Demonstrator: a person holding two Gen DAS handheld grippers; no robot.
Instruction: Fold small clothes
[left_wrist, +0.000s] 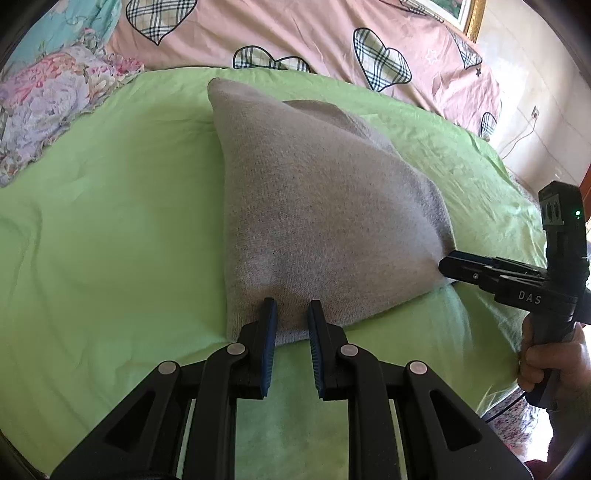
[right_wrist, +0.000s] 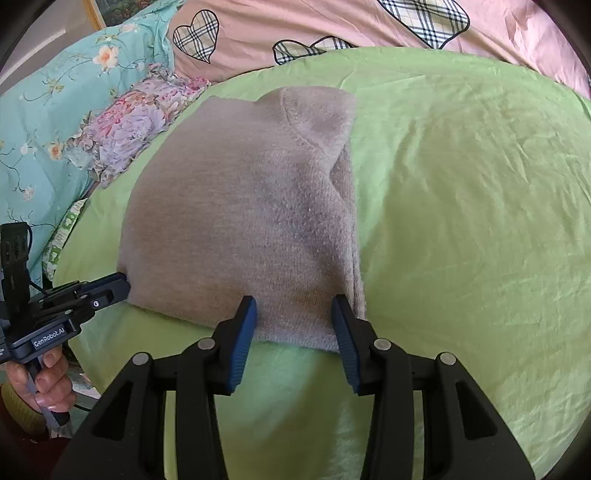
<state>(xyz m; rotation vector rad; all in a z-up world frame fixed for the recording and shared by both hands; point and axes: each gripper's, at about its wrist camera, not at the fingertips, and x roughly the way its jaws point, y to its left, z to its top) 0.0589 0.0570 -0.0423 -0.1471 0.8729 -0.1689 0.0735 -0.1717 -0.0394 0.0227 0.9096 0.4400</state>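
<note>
A grey knitted garment (left_wrist: 314, 206) (right_wrist: 240, 206) lies folded on a green sheet (left_wrist: 110, 221) (right_wrist: 461, 184), its neckline at the far end. Its near edge is raised off the sheet and pulled taut. My left gripper (left_wrist: 293, 314) is shut on the near hem, with cloth pinched between its blue pads. In the right wrist view the left gripper (right_wrist: 123, 282) sits at the garment's left corner. My right gripper (right_wrist: 294, 314) grips the same hem further right, with a thicker fold between its pads. In the left wrist view the right gripper (left_wrist: 445, 267) meets the right corner.
A pink duvet with plaid hearts (left_wrist: 295, 29) (right_wrist: 295, 22) lies behind the green sheet. A floral pillow (left_wrist: 48, 96) (right_wrist: 122, 122) and teal floral bedding (right_wrist: 55, 92) are at the left. A hand (left_wrist: 550, 362) (right_wrist: 48, 384) holds each gripper's handle. A wall with a socket (left_wrist: 533, 112) is at the right.
</note>
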